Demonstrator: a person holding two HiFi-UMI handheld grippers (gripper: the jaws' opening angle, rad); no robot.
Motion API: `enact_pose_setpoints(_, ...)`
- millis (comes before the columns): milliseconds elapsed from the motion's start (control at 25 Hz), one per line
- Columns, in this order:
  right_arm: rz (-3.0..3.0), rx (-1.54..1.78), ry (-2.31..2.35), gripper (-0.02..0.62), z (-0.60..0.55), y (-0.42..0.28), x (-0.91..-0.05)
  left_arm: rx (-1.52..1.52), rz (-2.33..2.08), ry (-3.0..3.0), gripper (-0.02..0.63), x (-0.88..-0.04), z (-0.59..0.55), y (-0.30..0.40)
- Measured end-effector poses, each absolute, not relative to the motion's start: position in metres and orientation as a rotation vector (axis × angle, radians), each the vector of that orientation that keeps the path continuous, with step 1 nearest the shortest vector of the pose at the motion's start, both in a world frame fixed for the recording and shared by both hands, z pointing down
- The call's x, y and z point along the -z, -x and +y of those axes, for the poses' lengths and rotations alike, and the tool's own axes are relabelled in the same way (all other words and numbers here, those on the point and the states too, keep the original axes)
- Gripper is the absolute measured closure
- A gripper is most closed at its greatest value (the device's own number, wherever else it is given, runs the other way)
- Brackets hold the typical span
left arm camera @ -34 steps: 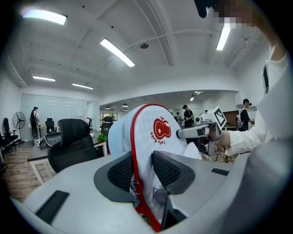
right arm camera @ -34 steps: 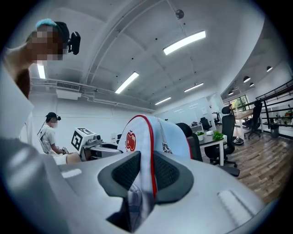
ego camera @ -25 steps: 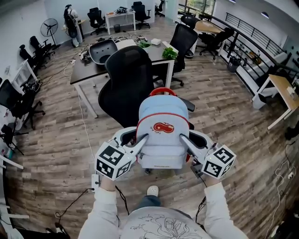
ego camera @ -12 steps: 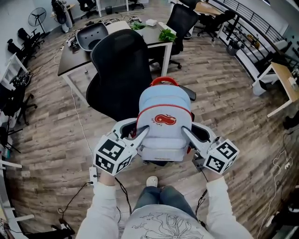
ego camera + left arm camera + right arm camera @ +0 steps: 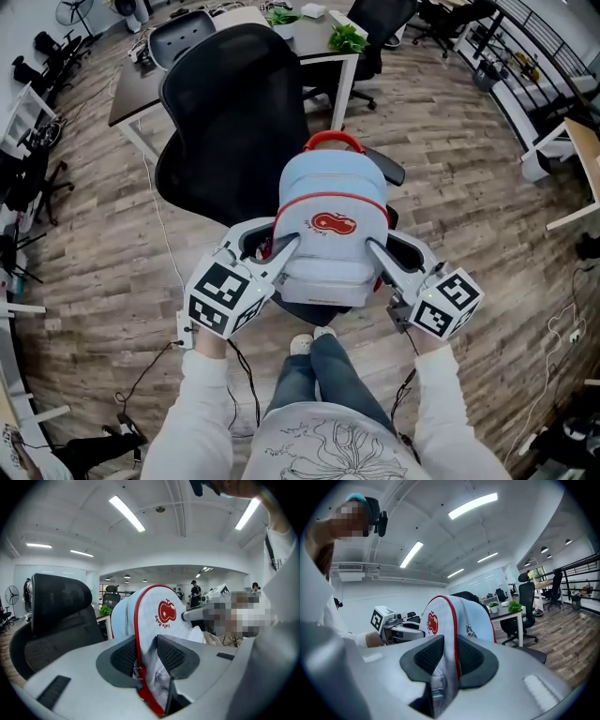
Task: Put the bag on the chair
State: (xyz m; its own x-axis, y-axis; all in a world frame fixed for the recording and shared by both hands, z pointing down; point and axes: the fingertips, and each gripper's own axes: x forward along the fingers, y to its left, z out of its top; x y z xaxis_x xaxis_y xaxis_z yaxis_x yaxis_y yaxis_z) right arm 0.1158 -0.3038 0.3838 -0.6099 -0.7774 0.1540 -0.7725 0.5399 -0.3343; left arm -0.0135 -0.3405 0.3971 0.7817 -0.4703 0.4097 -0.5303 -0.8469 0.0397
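A light blue backpack (image 5: 330,234) with red trim and a red apple logo stands upright over the seat of a black office chair (image 5: 234,122). I cannot tell whether its bottom rests on the seat. My left gripper (image 5: 281,251) is shut on the bag's left side, and in the left gripper view its pads pinch the red-edged fabric of the backpack (image 5: 159,616). My right gripper (image 5: 380,253) is shut on the right side, and in the right gripper view the backpack (image 5: 454,616) runs between its pads. The chair's back (image 5: 56,616) rises behind the bag.
A dark desk (image 5: 281,56) with green plants stands behind the chair, and a grey chair (image 5: 183,37) is beside it. Cables (image 5: 155,234) trail over the wood floor at left. The chair's armrest (image 5: 386,172) juts out at right. The person's shoes (image 5: 309,343) are just below the seat.
Both grippers have carried the bag forward to the black chair, which now sits closer and lower in view. The person's legs have stepped up under the bag.
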Motion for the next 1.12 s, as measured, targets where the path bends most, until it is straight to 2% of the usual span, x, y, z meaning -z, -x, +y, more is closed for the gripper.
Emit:
enact_pose_setpoints(760, 3.019, 0.752, 1.373, 0.495, -0.365, -0.149, -0.513, -0.857, -0.827, -2.626, 0.476, -0.522, -0.391, -0.02)
enact_pose_setpoints(1120, 3.075, 0.793, 1.436, 0.495, -0.388, -0.168, -0.567, -0.888, -0.797, -2.609, 0.476, -0.575, -0.412, -0.041)
